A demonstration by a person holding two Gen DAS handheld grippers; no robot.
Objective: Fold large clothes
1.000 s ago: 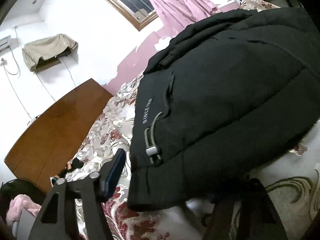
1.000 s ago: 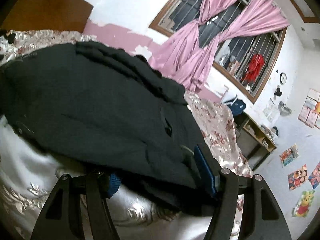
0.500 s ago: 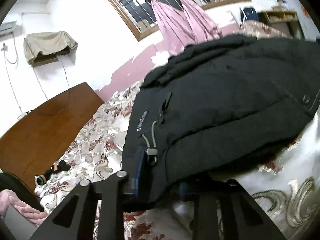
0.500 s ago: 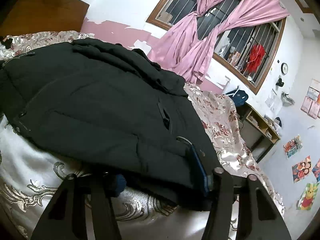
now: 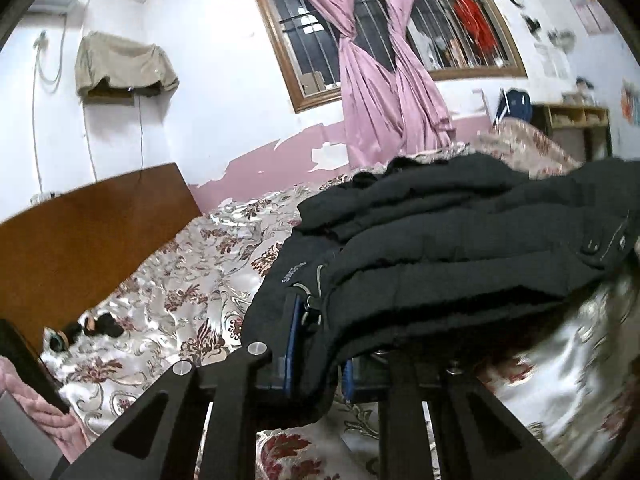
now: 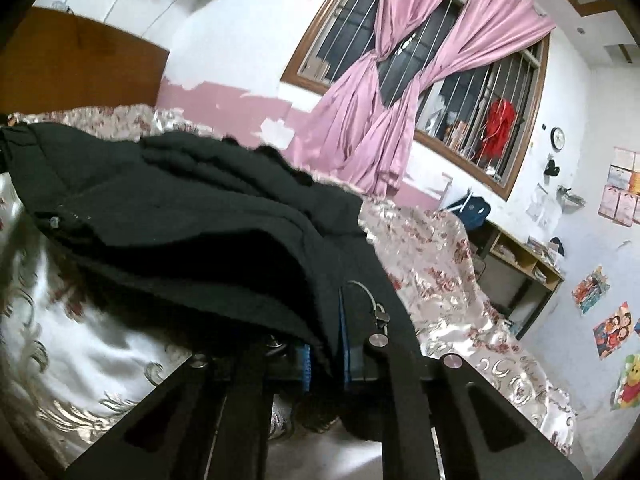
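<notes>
A large black padded jacket [image 5: 460,248] lies on the floral satin bedspread [image 5: 180,288], with its near hem lifted. My left gripper [image 5: 318,364] is shut on the hem's left corner, beside a drawcord toggle [image 5: 310,312]. In the right wrist view the jacket [image 6: 180,216] fills the middle. My right gripper [image 6: 324,356] is shut on the hem's right corner, next to a cord loop [image 6: 370,300]. The hem hangs between the two grippers above the bedspread [image 6: 100,344].
A wooden headboard [image 5: 80,240] stands at the left. A barred window with pink curtains [image 5: 384,80] is behind the bed. A shelf unit [image 6: 520,264] stands past the bed's right side. Small dark items [image 5: 96,324] lie near the headboard.
Both grippers closed onto the jacket's hem corners and lifted them off the bedspread. The views tilted up toward the window wall.
</notes>
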